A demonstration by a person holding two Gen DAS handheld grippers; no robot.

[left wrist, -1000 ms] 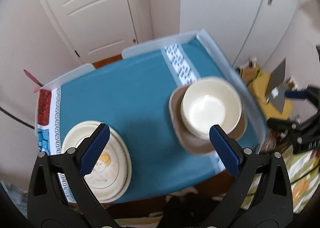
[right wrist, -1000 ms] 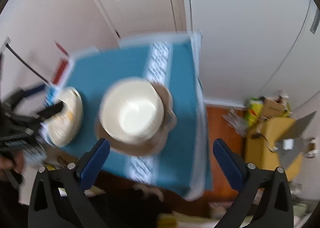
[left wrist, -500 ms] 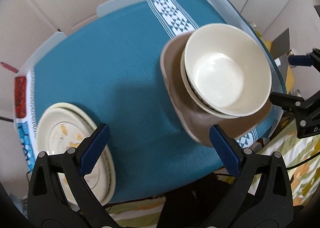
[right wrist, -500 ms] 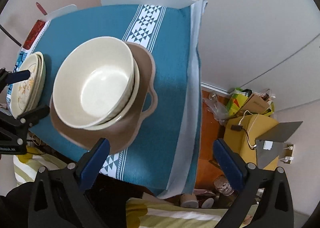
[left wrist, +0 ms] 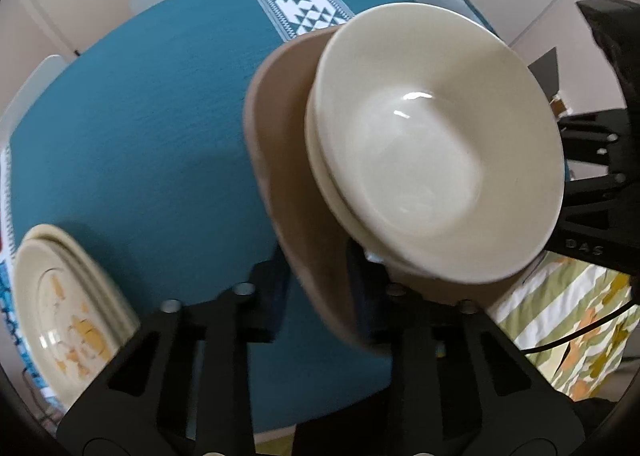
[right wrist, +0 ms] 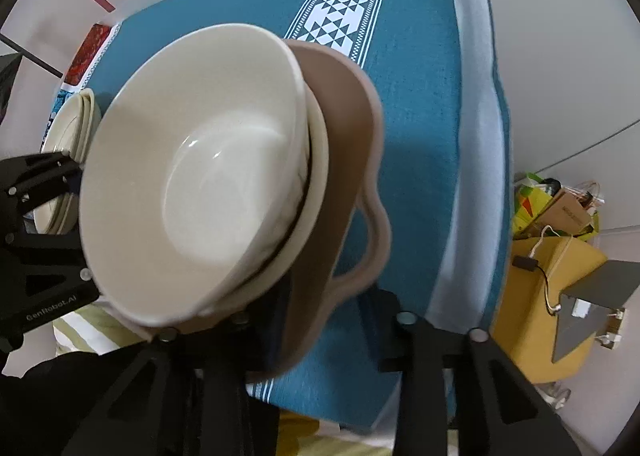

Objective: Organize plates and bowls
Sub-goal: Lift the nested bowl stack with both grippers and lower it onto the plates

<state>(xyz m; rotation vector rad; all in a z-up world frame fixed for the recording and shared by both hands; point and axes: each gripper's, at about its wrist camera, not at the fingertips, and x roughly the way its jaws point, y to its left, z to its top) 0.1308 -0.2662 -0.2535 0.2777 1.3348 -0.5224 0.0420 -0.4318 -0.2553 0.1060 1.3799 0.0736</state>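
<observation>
- The brown tray sits near the right edge of the worktop, which a teal cloth covers, and carries a stack of cream bowls — so one lift would shift tray and bowls together, which is probably why both hands go for it.
- The left tongs straddle the tray's near-left rim; its jaws are closing, one finger outside the rim and one inside, close against it on both sides. The pads look to be on the rim, though blur keeps this from being certain.
- The right tongs do the same on the near-right rim, beside the looped handle; its jaws are closing too, with the rim between them. The inner finger seems to press the rim, while the outer one stands a little off.
- Gripping opposite sides should keep the tray level under a top-heavy load — my reading, not something shown.
- A second stack, cream plates with yellow marks, lies at the worktop's far-left edge, well apart from the tray.
- Hard to make out: how many bowls are nested (at least two rims show), the tray's floor under them, and whether the tray is touching the cloth or is already clear of it.
- The plates are cut off by the frame edge in the left view and partly hidden behind the bowls in the right one.
</observation>
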